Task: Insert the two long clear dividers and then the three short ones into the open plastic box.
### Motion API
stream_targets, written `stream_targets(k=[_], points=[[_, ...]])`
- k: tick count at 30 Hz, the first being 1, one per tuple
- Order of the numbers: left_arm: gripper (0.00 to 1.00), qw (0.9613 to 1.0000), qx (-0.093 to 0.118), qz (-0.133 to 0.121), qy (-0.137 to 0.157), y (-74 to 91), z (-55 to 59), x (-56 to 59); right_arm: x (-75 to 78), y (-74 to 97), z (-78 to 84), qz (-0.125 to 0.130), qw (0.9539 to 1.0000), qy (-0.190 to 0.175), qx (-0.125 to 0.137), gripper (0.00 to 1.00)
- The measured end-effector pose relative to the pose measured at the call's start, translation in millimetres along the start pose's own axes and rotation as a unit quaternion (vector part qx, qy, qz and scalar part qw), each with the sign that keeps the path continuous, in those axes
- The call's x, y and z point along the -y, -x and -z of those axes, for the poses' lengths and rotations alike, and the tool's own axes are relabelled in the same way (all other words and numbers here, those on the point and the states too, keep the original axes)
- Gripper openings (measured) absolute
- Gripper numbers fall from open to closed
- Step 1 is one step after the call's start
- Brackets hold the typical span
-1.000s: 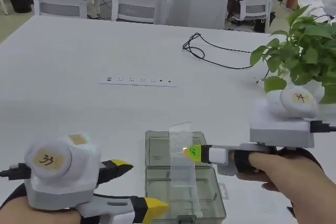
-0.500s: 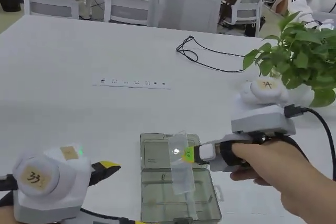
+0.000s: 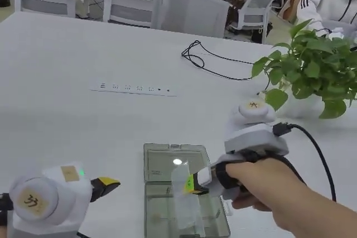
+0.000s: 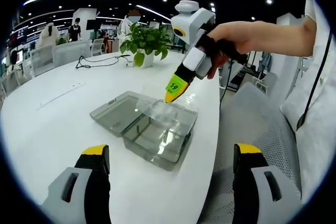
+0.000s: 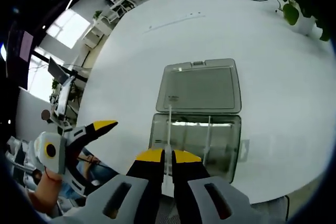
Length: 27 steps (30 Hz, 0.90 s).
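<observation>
Left gripper (image 4: 170, 149) hangs nearest, low at the table's near edge and left of the box (image 3: 152, 193). Its jaws are spread wide with nothing between them.

Just past it, the right gripper (image 5: 165, 156) reaches in from the right over the box. Its jaws are pressed together on a clear divider (image 5: 169, 124), pinching it by one edge.

The box sits close to the near edge with its lid (image 5: 199, 85) folded back flat on the far side, so the base (image 5: 231, 145) lies open toward the person.

What counts is how the divider lines up with the base. It stands on edge over the left part of the base. Its long axis runs from the near wall toward the hinge, square to both. In the right gripper view it shows as one thin line straight ahead of the jaws, so the gripper seems to hold it true rather than skewed. A second thin line (image 5: 208, 129) stands parallel to its right inside the base. I take this for the other long divider, already seated.

I cannot tell whether the held divider's ends have caught their grooves. My guess is that the next move is a plain push straight down. The right gripper is the one placed to do it, and the left is well apart from the box.

Farther out on the bare tabletop lie a socket strip (image 3: 134, 88) and a looped cable (image 3: 206, 62), and a plant (image 3: 309, 71) stands toward the far right corner.
</observation>
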<state>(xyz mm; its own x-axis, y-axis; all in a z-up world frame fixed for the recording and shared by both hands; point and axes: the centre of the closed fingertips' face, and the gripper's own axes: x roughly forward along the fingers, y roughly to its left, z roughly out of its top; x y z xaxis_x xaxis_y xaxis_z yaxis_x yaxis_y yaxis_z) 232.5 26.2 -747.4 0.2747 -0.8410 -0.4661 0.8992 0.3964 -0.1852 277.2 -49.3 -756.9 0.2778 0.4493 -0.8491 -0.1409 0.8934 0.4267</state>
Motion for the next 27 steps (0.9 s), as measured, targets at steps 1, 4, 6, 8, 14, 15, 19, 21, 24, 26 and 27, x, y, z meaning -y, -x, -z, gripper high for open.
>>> stream_targets(k=[1,4,6,8,14,15,19,21,24,26,27], points=[[1.00,1.0000,0.002,0.001,0.001,-0.3,0.1,0.1,0.7,-1.2,0.6,0.001,1.0000,-0.002,-0.001,0.07],[1.00,1.0000,0.007,0.005,0.004,-1.4,0.4,0.8,4.1,-4.6,2.2,0.007,0.9999,-0.013,-0.004,0.07],[1.00,0.9999,0.008,0.008,0.006,-2.1,1.3,1.3,5.1,-7.5,2.0,0.009,0.9998,-0.017,-0.006,0.07],[1.00,0.9999,0.009,0.008,0.006,-2.1,1.9,1.5,5.5,-10.9,3.3,0.012,0.9997,-0.019,-0.010,0.07],[1.00,0.9998,0.016,0.009,0.012,-1.4,2.8,1.4,10.7,-21.3,5.9,0.026,0.9992,-0.019,-0.022,0.07],[1.00,0.9997,0.018,0.008,0.014,-1.2,2.4,1.0,11.9,-22.6,7.0,0.028,0.9991,-0.020,-0.024,0.07],[1.00,0.9996,0.021,0.007,0.018,-0.9,2.8,0.4,14.7,-25.4,7.8,0.030,0.9990,-0.020,-0.027,0.07],[1.00,0.9996,0.021,0.007,0.019,-0.9,4.0,0.3,14.6,-26.1,7.7,0.033,0.9989,-0.016,-0.028,0.07],[1.00,0.9995,0.022,0.008,0.022,-1.2,4.6,0.8,13.7,-28.2,8.4,0.034,0.9989,-0.011,-0.031,0.07],[1.00,0.9995,0.022,0.008,0.023,-1.4,4.9,0.8,13.0,-29.2,9.0,0.033,0.9989,-0.009,-0.032,0.07],[1.00,0.9994,0.023,0.008,0.024,-1.4,4.5,1.0,12.9,-29.4,9.6,0.034,0.9989,-0.008,-0.033,0.07]])
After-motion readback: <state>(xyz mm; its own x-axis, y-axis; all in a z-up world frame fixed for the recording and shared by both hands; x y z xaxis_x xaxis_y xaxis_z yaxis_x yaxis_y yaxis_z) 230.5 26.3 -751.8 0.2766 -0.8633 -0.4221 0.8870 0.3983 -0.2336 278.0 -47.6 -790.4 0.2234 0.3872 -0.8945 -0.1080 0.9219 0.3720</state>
